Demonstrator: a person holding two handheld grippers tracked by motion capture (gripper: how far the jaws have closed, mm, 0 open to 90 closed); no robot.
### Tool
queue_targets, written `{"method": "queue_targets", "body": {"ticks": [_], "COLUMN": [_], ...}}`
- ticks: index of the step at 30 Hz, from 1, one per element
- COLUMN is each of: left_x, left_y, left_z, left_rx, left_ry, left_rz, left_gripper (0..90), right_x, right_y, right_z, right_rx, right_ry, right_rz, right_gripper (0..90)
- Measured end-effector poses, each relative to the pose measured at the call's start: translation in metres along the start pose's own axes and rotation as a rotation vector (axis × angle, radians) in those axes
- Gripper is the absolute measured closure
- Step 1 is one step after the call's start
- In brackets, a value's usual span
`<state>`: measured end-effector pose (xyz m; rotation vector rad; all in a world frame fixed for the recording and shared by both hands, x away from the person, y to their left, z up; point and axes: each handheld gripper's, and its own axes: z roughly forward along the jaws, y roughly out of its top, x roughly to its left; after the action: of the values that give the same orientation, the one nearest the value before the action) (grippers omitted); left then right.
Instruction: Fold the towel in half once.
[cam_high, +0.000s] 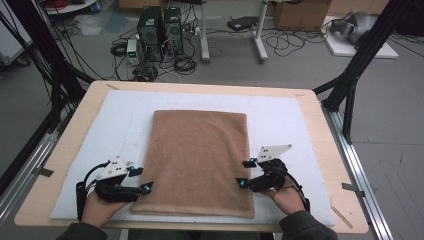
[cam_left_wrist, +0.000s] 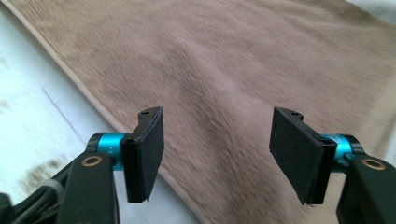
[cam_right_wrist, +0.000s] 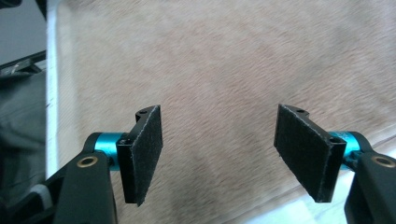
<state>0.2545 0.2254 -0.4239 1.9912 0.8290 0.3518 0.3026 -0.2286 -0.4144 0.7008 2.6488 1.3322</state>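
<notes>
Near bench front edge: brown towel (cam_high: 200, 162), folded, flat.
L hand-held gripper (cam_high: 143, 179): wide, empty, at towel's left edge.
R hand-held gripper (cam_high: 245, 173): wide, empty, at right edge.

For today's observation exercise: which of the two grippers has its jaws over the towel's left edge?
The left gripper, at the brown towel's left edge; the right gripper is at the opposite edge.

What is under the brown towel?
The towel lies on a white mat covering the wooden table. Whatever is beneath its folded layers is hidden.
</notes>
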Motion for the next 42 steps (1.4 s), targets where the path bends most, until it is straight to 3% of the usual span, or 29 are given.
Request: {"method": "queue_targets", "body": {"ticks": [3,10,14,19,34,42], "left_x": [0.006,0.018,0.021,0.026,0.043,0.052], "left_y": [0.009,0.023,0.031,0.039,0.061,0.077], "left_z": [0.003,0.010,0.010,0.010,0.012,0.017], "left_rx": [-0.020,-0.019,-0.036,-0.017,-0.030,-0.016], "left_ry": [0.020,0.043,0.062,0.058,0.074,0.082], "left_rz": [-0.017,-0.008,0.007,0.021,0.010,0.029], "left_gripper": [32.6,32.1,32.7,32.7,31.0,31.0], "right_x": [-0.007,-0.019,-0.024,-0.029,-0.038,-0.046], "right_y": [0.006,0.015,0.020,0.022,0.040,0.051], "right_z": [-0.001,0.000,-0.002,-0.005,-0.010,-0.009], "right_rx": [-0.007,-0.019,-0.026,-0.028,-0.033,-0.019], "right_ry": [-0.029,-0.060,-0.057,-0.059,-0.074,-0.087], "right_rz": [0.006,0.013,0.004,0.009,-0.007,-0.023], "right_gripper": [30.3,26.8,26.1,25.8,22.9,22.2]}}
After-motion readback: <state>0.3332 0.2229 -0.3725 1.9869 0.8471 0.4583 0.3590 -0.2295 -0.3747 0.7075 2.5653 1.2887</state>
